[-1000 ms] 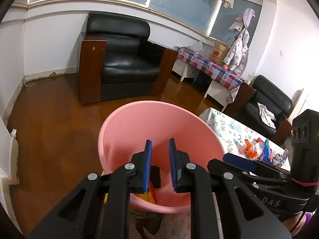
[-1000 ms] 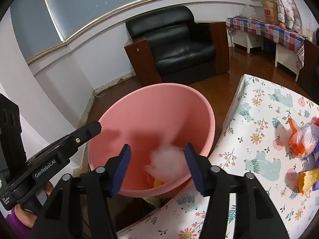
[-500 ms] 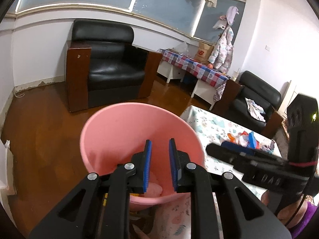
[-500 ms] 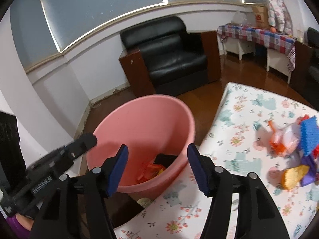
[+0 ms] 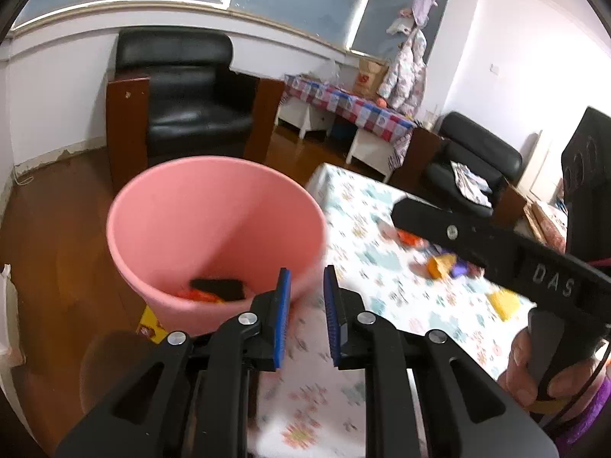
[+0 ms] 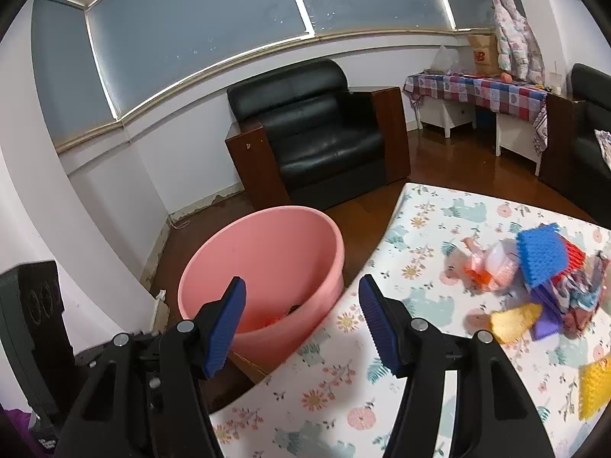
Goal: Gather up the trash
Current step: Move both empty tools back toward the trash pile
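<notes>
Both grippers hang empty between the round pink plastic bin (image 6: 263,267) and the litter heap (image 6: 542,282) on the floral-clothed counter (image 6: 382,381), the right gripper (image 6: 301,320) with jaws wide, the left gripper (image 5: 306,305) with jaws narrowly parted, so next I judge comes reaching right for another piece.

A round pink bin (image 5: 214,225) is seen standing upright on the floor, just beside the corner of the bench (image 6: 416,347). Its mouth is open and wider than its base. At its bottom a black piece (image 5: 217,288) and orange scraps (image 5: 194,295) are seen lying together. More trash (image 6: 534,278) is heaped on the flowered bench cover, well apart from the bin: a blue ridged pad (image 6: 542,253) on top, red and purple pieces under it, an orange-and-white wrapper (image 6: 485,267) at its side, and a yellow wedge (image 6: 513,320) nearer the camera. Another yellow piece (image 6: 594,387) is seen lying alone by the edge of the view.
</notes>
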The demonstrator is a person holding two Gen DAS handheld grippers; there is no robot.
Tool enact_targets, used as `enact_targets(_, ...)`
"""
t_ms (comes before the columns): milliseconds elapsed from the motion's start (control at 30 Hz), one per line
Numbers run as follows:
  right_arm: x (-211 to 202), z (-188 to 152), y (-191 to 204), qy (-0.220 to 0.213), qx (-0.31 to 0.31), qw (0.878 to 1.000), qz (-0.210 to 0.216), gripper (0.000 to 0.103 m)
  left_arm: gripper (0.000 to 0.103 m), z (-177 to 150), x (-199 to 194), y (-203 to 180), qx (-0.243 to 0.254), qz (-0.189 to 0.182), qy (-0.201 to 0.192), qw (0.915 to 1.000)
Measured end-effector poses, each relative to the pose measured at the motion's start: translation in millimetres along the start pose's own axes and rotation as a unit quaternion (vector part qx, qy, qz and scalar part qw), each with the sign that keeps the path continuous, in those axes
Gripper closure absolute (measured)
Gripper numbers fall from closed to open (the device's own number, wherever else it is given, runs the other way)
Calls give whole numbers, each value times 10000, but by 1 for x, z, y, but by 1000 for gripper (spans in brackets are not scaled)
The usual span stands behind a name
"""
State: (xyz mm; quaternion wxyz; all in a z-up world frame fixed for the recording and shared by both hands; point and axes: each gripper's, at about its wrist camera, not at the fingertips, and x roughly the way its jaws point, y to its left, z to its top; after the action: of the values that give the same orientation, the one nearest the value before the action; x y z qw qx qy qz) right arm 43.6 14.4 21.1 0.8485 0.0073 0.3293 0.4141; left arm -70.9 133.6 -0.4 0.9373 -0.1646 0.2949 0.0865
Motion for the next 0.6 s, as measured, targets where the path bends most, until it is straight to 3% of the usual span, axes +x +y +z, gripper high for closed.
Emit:
enact_targets(300,-28,-5,-14,-171,149,9997,-95,42,86,-7,-3,-26,292,395,228,9985)
enact_targets(533,-44,-10,-19,-244,254,9994,-49,42,85,-8,-11,-33,383,397,53,9985)
enact_targets(600,-48,-7,-19,-283,300,9991,42,42,85,-9,-11,-36,419,242,77,9988)
